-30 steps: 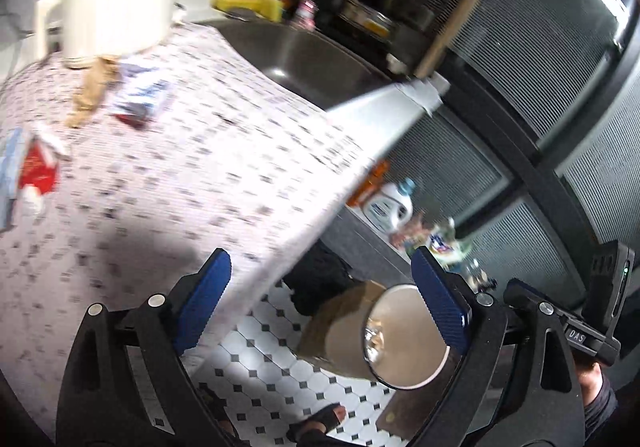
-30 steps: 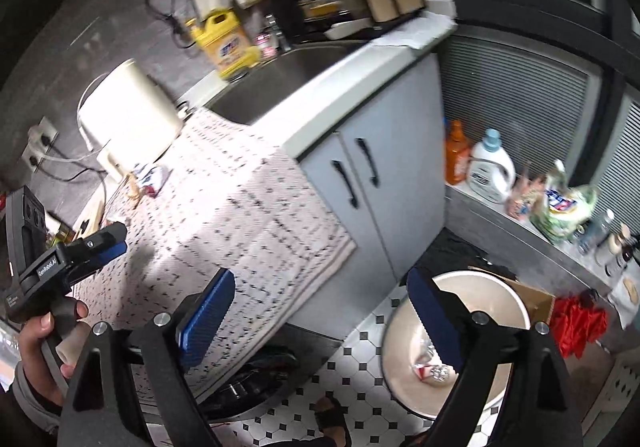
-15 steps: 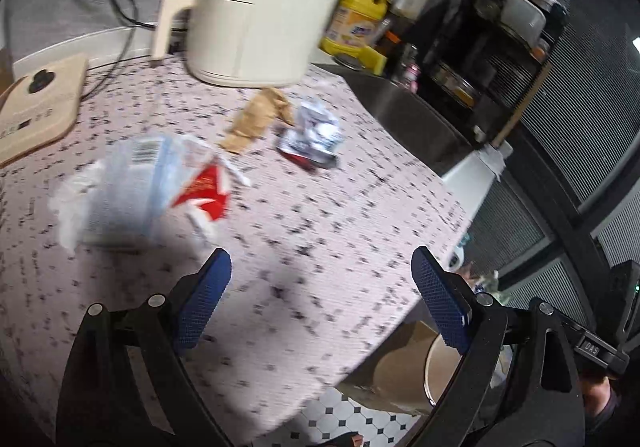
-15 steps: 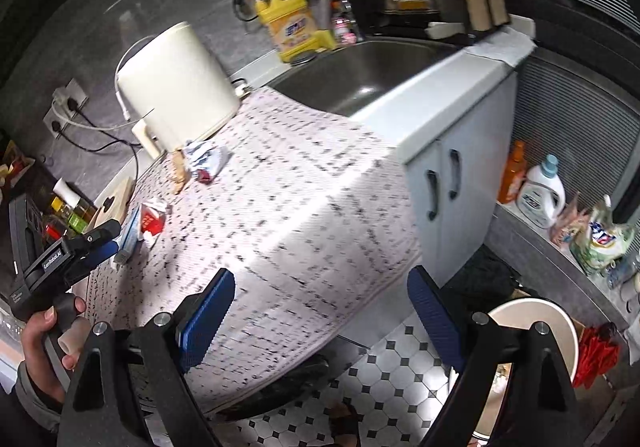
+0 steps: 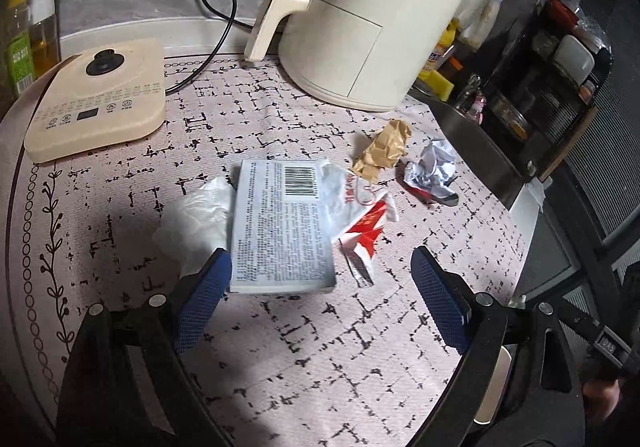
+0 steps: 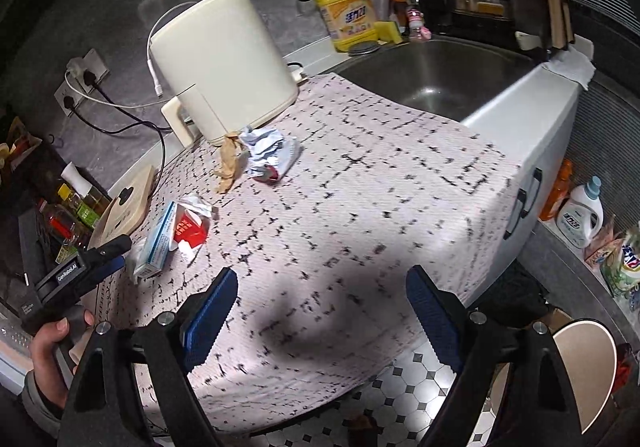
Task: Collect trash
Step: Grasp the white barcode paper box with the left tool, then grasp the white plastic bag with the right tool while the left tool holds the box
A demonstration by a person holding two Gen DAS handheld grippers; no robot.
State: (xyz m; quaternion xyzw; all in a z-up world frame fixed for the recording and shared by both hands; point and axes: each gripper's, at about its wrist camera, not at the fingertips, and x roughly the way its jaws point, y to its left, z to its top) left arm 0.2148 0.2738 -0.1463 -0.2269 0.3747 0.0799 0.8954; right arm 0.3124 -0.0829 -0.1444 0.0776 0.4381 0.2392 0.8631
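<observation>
Left gripper (image 5: 320, 279) empty, jaws wide, hovering at the near edge of the box (image 5: 280, 227); right gripper (image 6: 320, 299) likewise spread and empty over bare mat (image 6: 360, 207). Reach step: next likely lower and close on the box. Farther back lie red wrapper (image 5: 366, 223), brown wad (image 5: 384, 149), foil ball (image 5: 434, 171).

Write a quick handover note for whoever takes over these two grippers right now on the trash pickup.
Left gripper: open, empty, hovering just short of the flat blue-white box.
Right gripper: open, empty, over the counter's front edge.
On the patterned mat: the box, a white tissue at its left, a red-and-white wrapper at its right, a crumpled brown paper and a crumpled foil packet near the air fryer.
Bin on the floor, lower right.
Done: nothing held.
Left: all five pieces.
</observation>
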